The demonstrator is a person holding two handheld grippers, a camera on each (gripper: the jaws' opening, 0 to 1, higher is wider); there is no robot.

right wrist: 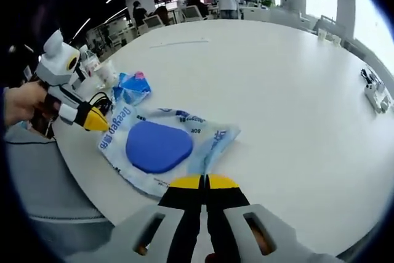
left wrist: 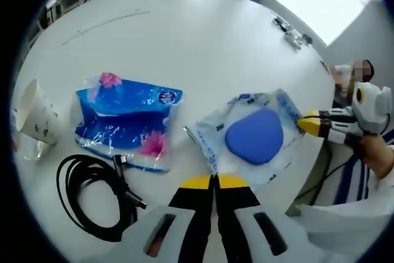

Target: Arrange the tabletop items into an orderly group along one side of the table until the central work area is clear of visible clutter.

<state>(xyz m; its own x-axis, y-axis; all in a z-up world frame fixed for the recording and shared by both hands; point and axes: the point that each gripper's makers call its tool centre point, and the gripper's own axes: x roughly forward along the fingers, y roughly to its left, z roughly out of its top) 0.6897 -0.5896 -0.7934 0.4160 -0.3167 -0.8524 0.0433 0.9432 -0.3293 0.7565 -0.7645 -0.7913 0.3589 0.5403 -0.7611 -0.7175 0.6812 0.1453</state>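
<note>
Looking along the left gripper [left wrist: 214, 181], jaws pressed together with yellow tips meeting, nothing visibly between them, tips just at the near edge of the clear packet [left wrist: 255, 140]. Left gripper view alone gives the black cable [left wrist: 92, 198] coiled near the table [left wrist: 197, 35] edge, the paper cup [left wrist: 32, 115] lying tilted at far left, and the blue tissue pack [left wrist: 126, 121] flat between cup and packet. Right gripper [left wrist: 317, 123] enters from the right of this view, its tips at the packet's far edge; whether it pinches the plastic, cannot tell.

Right gripper view gives the right gripper's [right wrist: 205, 182] own jaws closed together at the packet's [right wrist: 163, 146] edge; the left gripper [right wrist: 92, 118] shows at left, held by a hand [right wrist: 24, 104]. This view adds the far room: desks, chairs, people standing.

Packet: transparent crinkled plastic with blue print, a rounded blue pad inside, lying flat near the table edge.
</note>
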